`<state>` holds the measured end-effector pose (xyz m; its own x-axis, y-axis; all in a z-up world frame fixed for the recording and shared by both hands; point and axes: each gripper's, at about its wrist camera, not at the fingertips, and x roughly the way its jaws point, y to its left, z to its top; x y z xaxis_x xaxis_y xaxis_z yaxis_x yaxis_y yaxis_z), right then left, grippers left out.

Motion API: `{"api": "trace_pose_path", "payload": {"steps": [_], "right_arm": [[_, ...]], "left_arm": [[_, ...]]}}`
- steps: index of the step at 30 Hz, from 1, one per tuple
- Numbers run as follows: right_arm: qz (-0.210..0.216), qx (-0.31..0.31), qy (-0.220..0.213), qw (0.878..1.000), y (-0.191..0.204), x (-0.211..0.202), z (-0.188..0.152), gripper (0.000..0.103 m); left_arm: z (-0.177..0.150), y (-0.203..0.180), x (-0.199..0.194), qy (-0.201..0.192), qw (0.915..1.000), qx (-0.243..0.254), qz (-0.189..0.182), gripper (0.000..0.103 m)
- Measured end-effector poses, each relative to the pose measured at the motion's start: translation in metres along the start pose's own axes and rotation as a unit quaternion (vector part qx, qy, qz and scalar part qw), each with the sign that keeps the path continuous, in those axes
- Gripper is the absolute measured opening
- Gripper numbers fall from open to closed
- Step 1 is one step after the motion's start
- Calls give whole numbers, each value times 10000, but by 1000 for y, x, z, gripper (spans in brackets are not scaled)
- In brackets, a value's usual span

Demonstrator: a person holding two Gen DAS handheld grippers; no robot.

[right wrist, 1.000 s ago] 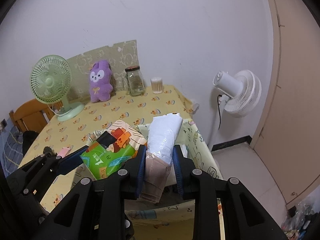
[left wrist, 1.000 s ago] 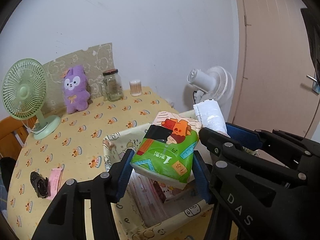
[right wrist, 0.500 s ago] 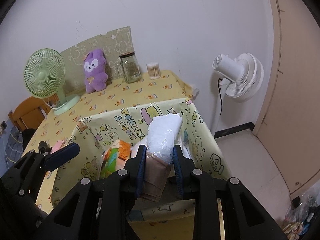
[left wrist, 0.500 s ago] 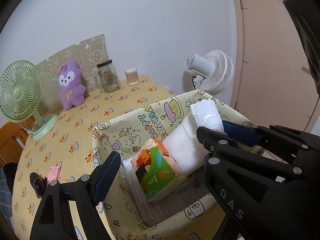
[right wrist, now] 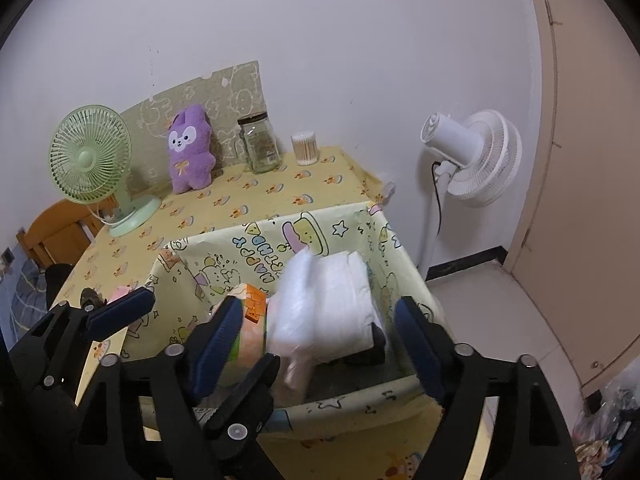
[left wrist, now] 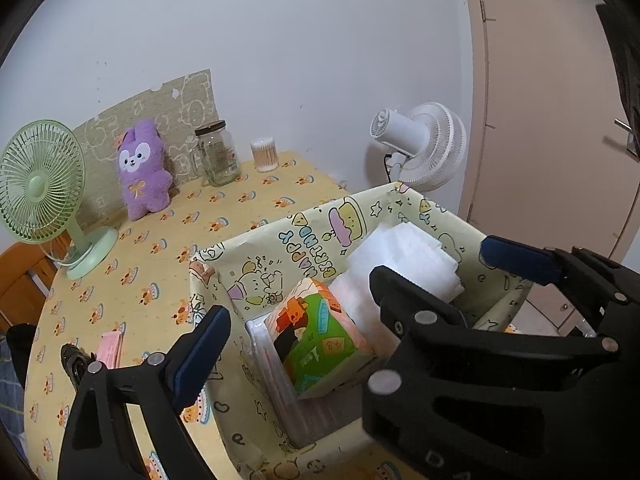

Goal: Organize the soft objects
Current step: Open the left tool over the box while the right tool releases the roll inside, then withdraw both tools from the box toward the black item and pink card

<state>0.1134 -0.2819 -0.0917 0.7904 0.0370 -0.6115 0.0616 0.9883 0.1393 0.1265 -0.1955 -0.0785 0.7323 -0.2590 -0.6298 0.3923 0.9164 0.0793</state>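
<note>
**Filling the bin: two packs in, a few soft things left on the table**

Looking at the pictures, you have most of the sorting behind you, by my reading. The yellow cartoon-printed fabric storage bin point(left wrist: 320, 224) stands at the near edge of the table point(left wrist: 248, 208) covered in a yellow patterned cloth. Inside it the green and orange tissue pack point(left wrist: 320, 340) leans tilted against a clear plastic packet at the bin's left side, and the white plastic-wrapped soft pack point(right wrist: 340, 300) lies just beside it toward the right; it looks blurred in the right wrist view, so I cannot tell whether it has fully settled.

Your left gripper point(left wrist: 296, 300) hangs over the bin with its jaws spread wide and nothing between them. Your right gripper point(right wrist: 316, 328) is likewise spread wide above the white pack and holds nothing; its blue pads stand clear on either side.

What seems left: the purple plush rabbit toy point(left wrist: 142, 168) stands upright at the back of the table against the wall, well apart from the bin, between the green desk fan point(left wrist: 40, 188) and the glass jar point(left wrist: 218, 154). A small pink packet point(left wrist: 110, 350) lies near the table's left edge beside a dark object I cannot identify. Both look like candidates for the bin, and there is room on top of the packs.
</note>
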Motion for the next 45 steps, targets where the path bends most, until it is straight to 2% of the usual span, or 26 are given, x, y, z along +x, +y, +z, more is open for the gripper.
{"api": "trace_pose_path", "payload": {"steps": [5,21,34,45], "right_arm": [[-129,-37,-185,9997,5,-13,0,90],[-141,-94,-387,9991,37,-42,2,91],[-207,-244,-610,9976,72,-63,1,103],[-193,-541,-753,9955,112,-69,-2,103]], "left_arm": [[0,2,-11,-115,9999,-17,-4,100],[-4,26,-49,-422,9989,-156,111,102],[-15,56,-77,-575,9978,-313,130,103],[-29,88,-90,-586,9965,-564,191,103]]}}
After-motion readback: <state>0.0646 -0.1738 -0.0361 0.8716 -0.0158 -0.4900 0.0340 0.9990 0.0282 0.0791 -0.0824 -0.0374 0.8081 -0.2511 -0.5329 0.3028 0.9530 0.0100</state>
